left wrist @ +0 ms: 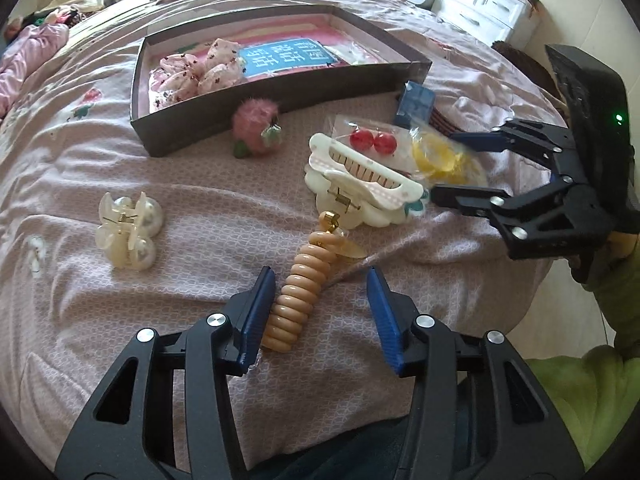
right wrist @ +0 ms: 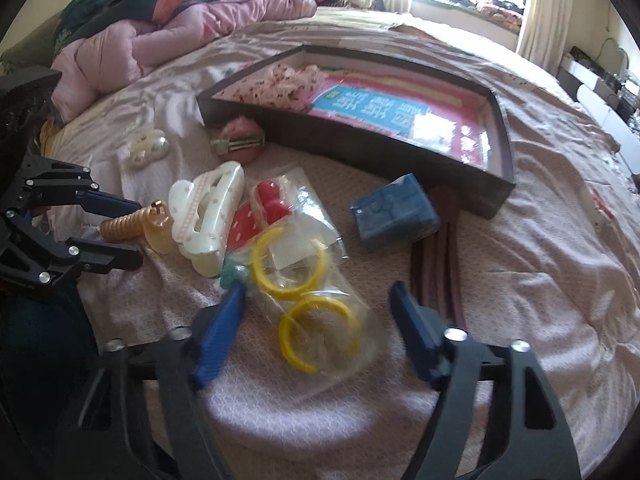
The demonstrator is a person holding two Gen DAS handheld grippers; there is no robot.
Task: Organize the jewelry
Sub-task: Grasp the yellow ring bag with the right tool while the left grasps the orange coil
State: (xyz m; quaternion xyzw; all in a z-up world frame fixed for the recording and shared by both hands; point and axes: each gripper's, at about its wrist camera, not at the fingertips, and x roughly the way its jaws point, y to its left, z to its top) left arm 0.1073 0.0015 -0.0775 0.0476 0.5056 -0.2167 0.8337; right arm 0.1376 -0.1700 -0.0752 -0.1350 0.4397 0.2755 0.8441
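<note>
A tan coil hair tie [left wrist: 300, 292] lies on the pink bedspread between the fingers of my left gripper [left wrist: 320, 276]. It rests against the left pad, and the right pad stands apart from it. A clear bag of yellow rings [right wrist: 304, 308] lies between the fingers of my right gripper [right wrist: 318, 292], whose pads stand off it on both sides. A dark shallow box [left wrist: 224, 120] sits further back with a pink floral scrunchie [left wrist: 192, 72] inside. In the left wrist view the right gripper [left wrist: 444, 166] straddles the bag of rings [left wrist: 436, 156].
Between the grippers lie a white claw clip [left wrist: 360, 184] and red earrings in a bag [left wrist: 372, 142]. A pearl claw clip [left wrist: 128, 232] sits left, a pink fuzzy clip [left wrist: 256, 126] by the box wall, a blue case [right wrist: 394, 212] and dark red bands [right wrist: 436, 264] right.
</note>
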